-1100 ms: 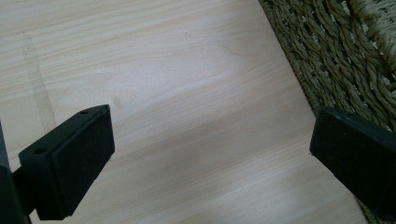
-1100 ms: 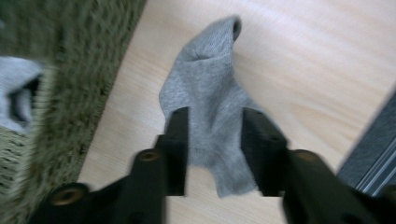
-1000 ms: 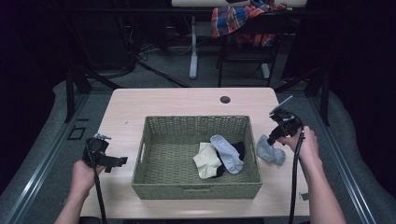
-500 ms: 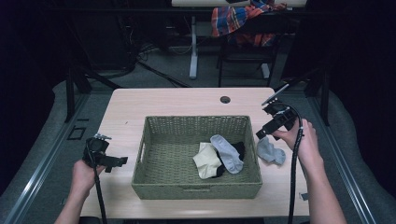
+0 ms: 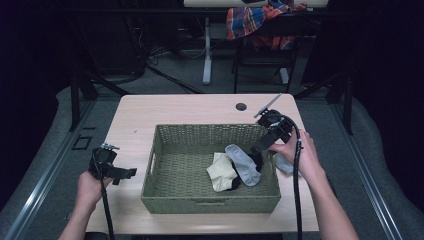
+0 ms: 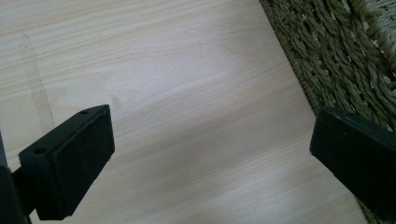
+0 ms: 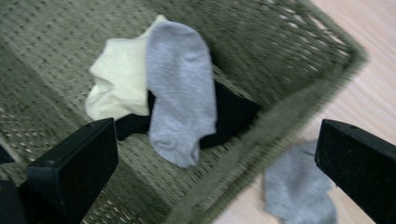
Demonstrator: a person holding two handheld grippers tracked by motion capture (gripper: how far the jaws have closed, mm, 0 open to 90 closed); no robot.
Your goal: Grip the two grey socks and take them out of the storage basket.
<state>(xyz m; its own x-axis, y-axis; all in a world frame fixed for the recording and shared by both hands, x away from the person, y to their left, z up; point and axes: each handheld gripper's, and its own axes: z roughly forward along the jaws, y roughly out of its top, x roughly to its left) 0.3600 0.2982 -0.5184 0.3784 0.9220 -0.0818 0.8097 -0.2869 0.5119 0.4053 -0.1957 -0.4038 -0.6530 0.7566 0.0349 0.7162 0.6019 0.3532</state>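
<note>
Grey sock (image 7: 299,191) lies flat on the table (image 5: 175,112), just outside the basket (image 7: 280,126) wall, below and between the wide-open, empty jaws of the right gripper (image 7: 215,172), which have just been opening. Beyond that wall, ahead of the same gripper, a second grey sock (image 7: 180,91) overlaps a cream sock (image 7: 119,84) and a black sock (image 7: 231,114). Left gripper (image 6: 210,158): jaws open, empty, over bare table beside the basket.

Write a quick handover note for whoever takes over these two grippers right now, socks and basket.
Left gripper: open, nothing in it, over the table left of the basket.
Right gripper: jaws just opened, nothing between them, above the basket's right edge.
Done: grey sock, pale yellow sock and black sock lie in the basket.
Left: a second grey sock lies on the table beside the basket's right wall.
</note>
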